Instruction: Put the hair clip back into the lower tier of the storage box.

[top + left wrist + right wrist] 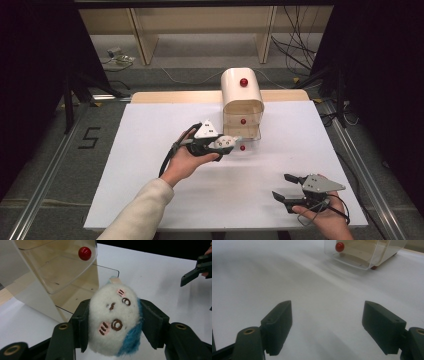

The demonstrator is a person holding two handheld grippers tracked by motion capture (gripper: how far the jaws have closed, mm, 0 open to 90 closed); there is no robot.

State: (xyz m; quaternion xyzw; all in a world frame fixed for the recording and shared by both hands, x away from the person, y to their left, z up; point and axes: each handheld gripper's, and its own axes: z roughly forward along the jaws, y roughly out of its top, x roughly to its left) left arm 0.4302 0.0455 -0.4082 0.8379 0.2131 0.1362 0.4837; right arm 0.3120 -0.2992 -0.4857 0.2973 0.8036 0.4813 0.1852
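A white plush toy (113,320) with a stitched face and blue hair sits squeezed between the jaws of my left gripper (115,306). In the high view the toy (227,141) hangs at the front left corner of the pulled-out bottom drawer (250,135) of a cream drawer cabinet (241,92). Each drawer is clear plastic with a red knob (84,253). My right gripper (280,185) rests near the table's front right, jaws wide apart with nothing between them (328,327).
The white table (150,165) has bare room to the left and in front of the cabinet. Behind it are a wooden strip (170,96), shelf legs and loose cables on the floor. My right gripper (197,270) shows far off in the left gripper view.
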